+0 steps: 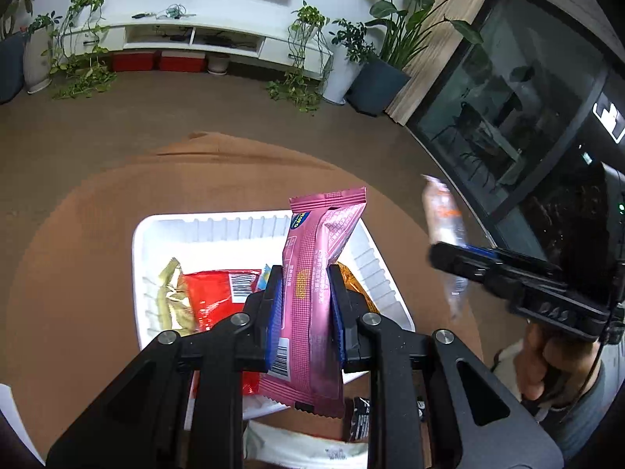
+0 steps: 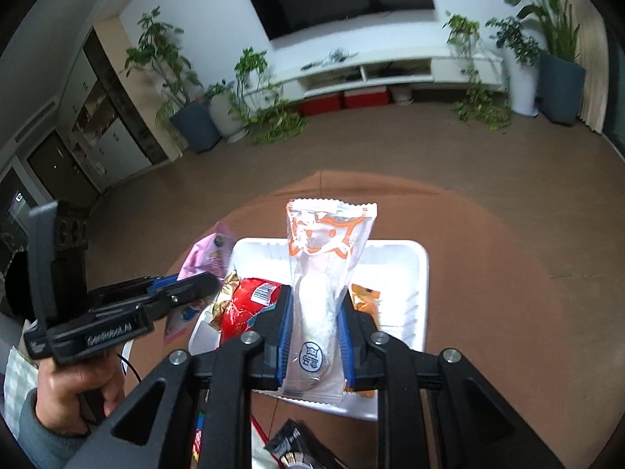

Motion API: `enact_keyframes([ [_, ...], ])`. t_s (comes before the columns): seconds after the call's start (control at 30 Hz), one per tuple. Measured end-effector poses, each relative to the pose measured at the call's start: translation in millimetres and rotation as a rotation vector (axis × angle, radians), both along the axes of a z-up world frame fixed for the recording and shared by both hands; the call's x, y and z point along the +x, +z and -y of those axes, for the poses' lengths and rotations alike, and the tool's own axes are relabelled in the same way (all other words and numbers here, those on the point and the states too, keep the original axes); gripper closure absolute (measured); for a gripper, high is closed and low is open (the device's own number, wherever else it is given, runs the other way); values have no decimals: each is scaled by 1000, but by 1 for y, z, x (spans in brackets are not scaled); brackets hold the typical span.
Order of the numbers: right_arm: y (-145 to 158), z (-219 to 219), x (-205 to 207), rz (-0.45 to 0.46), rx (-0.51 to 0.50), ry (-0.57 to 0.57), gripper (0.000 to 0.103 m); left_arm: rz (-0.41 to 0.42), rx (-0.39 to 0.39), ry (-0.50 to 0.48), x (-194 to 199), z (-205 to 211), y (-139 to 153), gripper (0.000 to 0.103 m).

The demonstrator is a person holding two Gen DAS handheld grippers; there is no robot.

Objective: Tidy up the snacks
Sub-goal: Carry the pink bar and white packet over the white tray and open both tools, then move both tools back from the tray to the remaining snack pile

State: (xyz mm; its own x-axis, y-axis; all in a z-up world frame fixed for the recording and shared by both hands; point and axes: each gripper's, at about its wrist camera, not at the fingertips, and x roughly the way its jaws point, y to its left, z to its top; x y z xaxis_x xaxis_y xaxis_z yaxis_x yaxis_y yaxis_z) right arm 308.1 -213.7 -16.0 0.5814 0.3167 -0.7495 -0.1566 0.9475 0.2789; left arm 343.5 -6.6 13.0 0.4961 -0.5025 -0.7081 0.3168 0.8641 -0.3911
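Observation:
My left gripper [image 1: 304,277] is shut on a pink snack bar wrapper [image 1: 312,285] and holds it upright above the white tray [image 1: 140,242]. My right gripper [image 2: 314,297] is shut on a clear packet with orange print and a white roll inside [image 2: 320,293], also above the white tray [image 2: 414,269]. The tray holds a red packet [image 1: 211,297], a gold-green wrapper [image 1: 172,297] and an orange packet [image 2: 365,299]. The right gripper with its clear packet [image 1: 445,219] shows blurred at the right of the left wrist view. The left gripper with the pink bar [image 2: 207,258] shows at the left of the right wrist view.
The tray sits on a round brown table [image 1: 78,234]. A black packet [image 1: 357,418] and a white bag [image 1: 304,449] lie near the table's front edge. Beyond the table are floor, potted plants [image 1: 304,54] and a white TV console [image 1: 195,35].

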Motion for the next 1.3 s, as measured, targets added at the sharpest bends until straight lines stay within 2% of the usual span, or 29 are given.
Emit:
enact_keyframes([
  [0.2, -32, -15, 24, -63, -35, 30, 80, -43, 9, 1, 25, 15, -29, 83],
  [0.37, -53, -27, 40, -98, -113, 49, 80, -73, 25, 17, 39, 25, -51, 83],
  [0.67, -87, -24, 56, -165, -177, 36, 79, -99, 54, 62, 57, 37, -91, 81],
  [0.83, -98, -18, 58, -182, -176, 30, 76, -103, 70, 67, 61, 44, -97, 74],
  [0.87, -98, -15, 57, -182, -171, 27, 75, -105, 67, 71, 62, 43, -99, 71],
  [0.93, -97, -12, 55, -173, -163, 23, 73, -101, 65, 81, 63, 43, -98, 46],
  [1.07, -90, -5, 45, -149, -143, 15, 60, -89, 58, 71, 60, 40, -90, 40],
  [1.1, -87, -3, 42, -139, -139, 13, 58, -83, 49, 68, 58, 38, -85, 36],
  [1.23, -60, 7, 12, -53, -86, 22, 36, -23, 33, 57, 29, 27, -63, 16],
  [1.3, -48, 13, -4, -12, -37, 18, 28, 9, 24, 68, 13, 19, -49, 11],
])
